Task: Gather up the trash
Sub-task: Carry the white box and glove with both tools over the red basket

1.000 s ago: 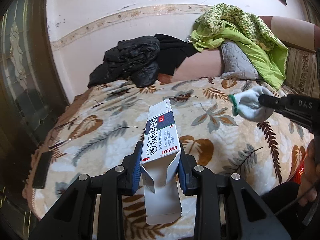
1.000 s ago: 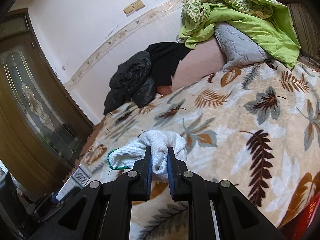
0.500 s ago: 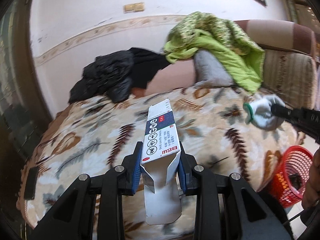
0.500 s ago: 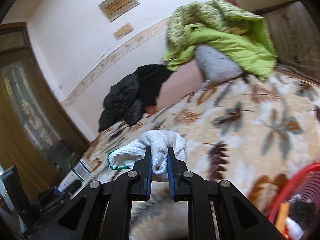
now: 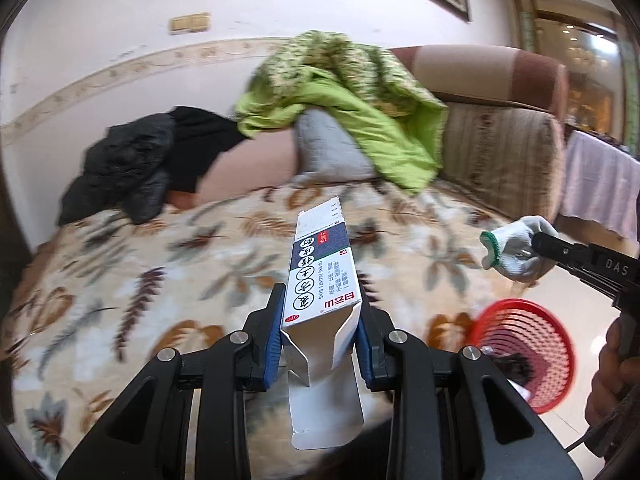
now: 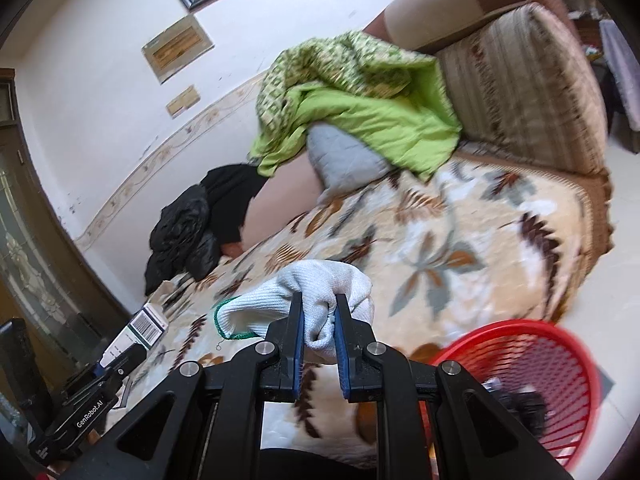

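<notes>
My left gripper (image 5: pixel 320 320) is shut on an opened white and dark blue medicine carton (image 5: pixel 322 276), its flap end hanging toward the camera. My right gripper (image 6: pixel 319 322) is shut on a bunched white knit glove with a green cuff (image 6: pixel 320 288). The same glove (image 5: pixel 514 246) shows at the right of the left wrist view. The carton (image 6: pixel 138 330) shows at the lower left of the right wrist view. A red mesh trash basket (image 5: pixel 524 348) stands on the floor at the lower right, with dark items inside. The basket (image 6: pixel 532 376) lies just right of my right gripper.
A sofa under a leaf-patterned blanket (image 5: pixel 160 264) fills the middle. On it lie a black jacket (image 5: pixel 132 172), a grey pillow (image 5: pixel 328 152) and a green quilt (image 5: pixel 352 92). A striped armrest (image 6: pixel 532 84) rises at the right. A dark wooden door (image 6: pixel 24 240) stands left.
Both grippers have swung right along the sofa with their loads still held. The red basket has come into both views at the lower right.
</notes>
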`<state>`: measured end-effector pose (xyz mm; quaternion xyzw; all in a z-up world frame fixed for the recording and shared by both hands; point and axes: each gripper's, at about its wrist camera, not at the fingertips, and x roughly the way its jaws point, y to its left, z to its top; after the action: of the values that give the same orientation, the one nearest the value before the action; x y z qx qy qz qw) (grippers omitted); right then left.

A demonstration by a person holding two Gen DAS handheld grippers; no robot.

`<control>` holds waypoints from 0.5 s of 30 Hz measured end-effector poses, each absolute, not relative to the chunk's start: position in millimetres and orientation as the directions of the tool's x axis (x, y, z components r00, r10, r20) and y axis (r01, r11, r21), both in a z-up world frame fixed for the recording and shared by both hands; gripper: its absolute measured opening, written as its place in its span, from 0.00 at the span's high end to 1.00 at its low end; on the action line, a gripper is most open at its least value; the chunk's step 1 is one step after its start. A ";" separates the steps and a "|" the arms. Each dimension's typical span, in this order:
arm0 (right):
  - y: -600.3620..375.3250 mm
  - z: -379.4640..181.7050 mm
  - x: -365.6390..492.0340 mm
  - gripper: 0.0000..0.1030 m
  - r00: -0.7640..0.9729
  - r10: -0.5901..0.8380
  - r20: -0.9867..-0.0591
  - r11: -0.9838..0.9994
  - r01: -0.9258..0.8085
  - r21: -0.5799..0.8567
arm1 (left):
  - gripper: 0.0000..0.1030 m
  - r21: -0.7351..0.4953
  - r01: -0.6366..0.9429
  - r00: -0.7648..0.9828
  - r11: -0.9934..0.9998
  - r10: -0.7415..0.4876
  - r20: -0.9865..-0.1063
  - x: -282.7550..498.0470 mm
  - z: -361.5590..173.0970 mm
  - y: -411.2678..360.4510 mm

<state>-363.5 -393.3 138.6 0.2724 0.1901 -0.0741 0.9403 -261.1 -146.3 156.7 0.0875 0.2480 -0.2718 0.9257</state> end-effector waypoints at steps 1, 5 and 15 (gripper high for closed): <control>-397.9 138.8 -371.4 0.86 0.915 -0.055 -0.400 0.839 0.259 0.478 | 0.71 0.023 0.572 0.713 0.820 -0.483 -0.508 -264.0 156.1 -154.0; -415.7 132.6 -397.0 0.86 0.901 -0.108 -0.421 0.818 0.321 0.477 | 0.71 -0.003 0.662 0.636 0.749 -0.565 -0.526 -272.0 152.7 -182.8; -455.2 126.3 -448.7 0.86 0.855 -0.223 -0.469 0.755 0.456 0.471 | 0.71 -0.073 0.857 0.366 0.510 -0.703 -0.610 -303.2 133.0 -277.9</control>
<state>-448.7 -455.2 126.3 0.2969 0.1959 -0.1852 0.9161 -303.2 -277.9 133.0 0.1298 0.2978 -0.4778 0.8162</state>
